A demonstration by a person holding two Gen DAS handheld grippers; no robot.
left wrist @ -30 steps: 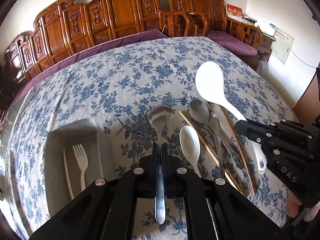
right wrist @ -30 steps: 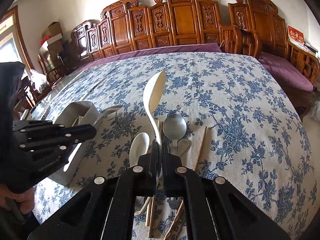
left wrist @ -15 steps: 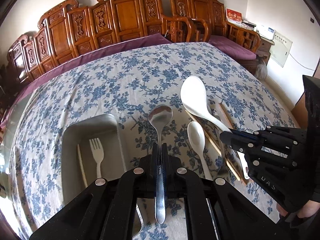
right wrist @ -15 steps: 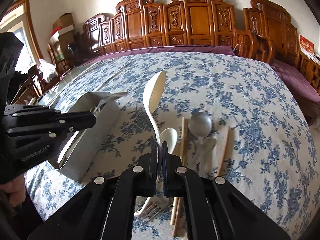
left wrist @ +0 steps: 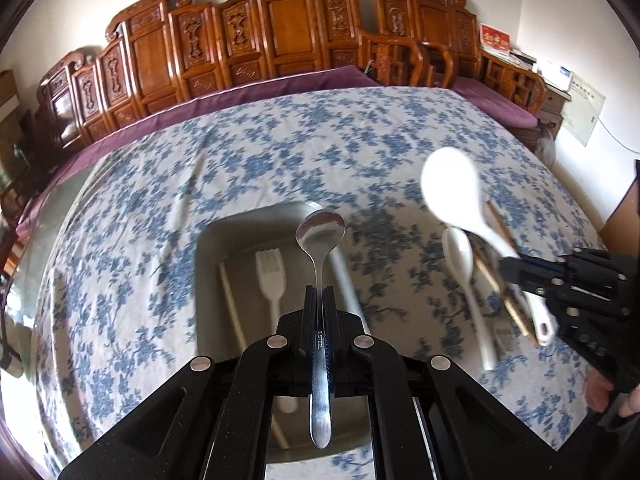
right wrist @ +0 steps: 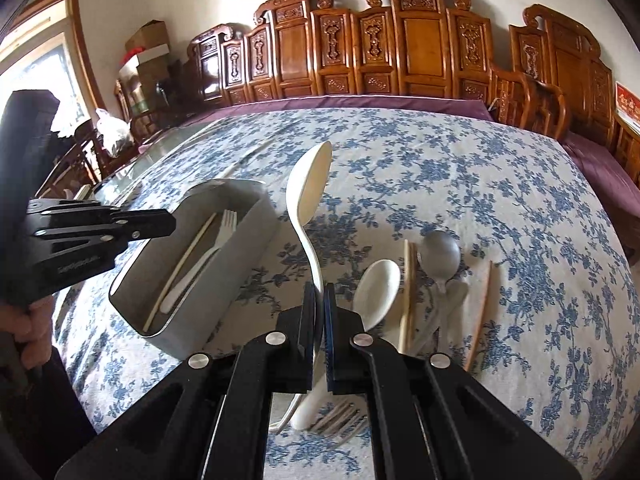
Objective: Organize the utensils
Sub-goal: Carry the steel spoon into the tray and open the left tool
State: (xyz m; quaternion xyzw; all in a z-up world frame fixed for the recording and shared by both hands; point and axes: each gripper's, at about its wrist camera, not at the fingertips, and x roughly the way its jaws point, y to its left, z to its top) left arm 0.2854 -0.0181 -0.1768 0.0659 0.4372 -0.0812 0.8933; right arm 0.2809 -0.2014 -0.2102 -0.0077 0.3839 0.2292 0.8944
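My left gripper (left wrist: 319,292) is shut on a steel spoon (left wrist: 320,236) and holds it above the grey metal tray (left wrist: 212,240). The tray holds a white plastic fork (left wrist: 271,276) and a pale chopstick (left wrist: 232,304). My right gripper (right wrist: 319,292) is shut on the handle of a large white rice paddle (right wrist: 308,196), raised above the cloth just right of the tray (right wrist: 240,248). On the cloth lie a white spoon (right wrist: 376,292), a steel spoon (right wrist: 438,256), wooden chopsticks (right wrist: 406,292) and a steel fork (right wrist: 340,420).
The table has a blue-flowered cloth (right wrist: 480,184). Carved wooden chairs (right wrist: 400,48) line its far side. The left gripper's body (right wrist: 80,240) shows at the left of the right wrist view; the right gripper's body (left wrist: 580,292) at the right of the left wrist view.
My left gripper has carried the steel spoon leftward from the utensil pile to above the tray. My right gripper has moved left with the rice paddle, nearer the tray.
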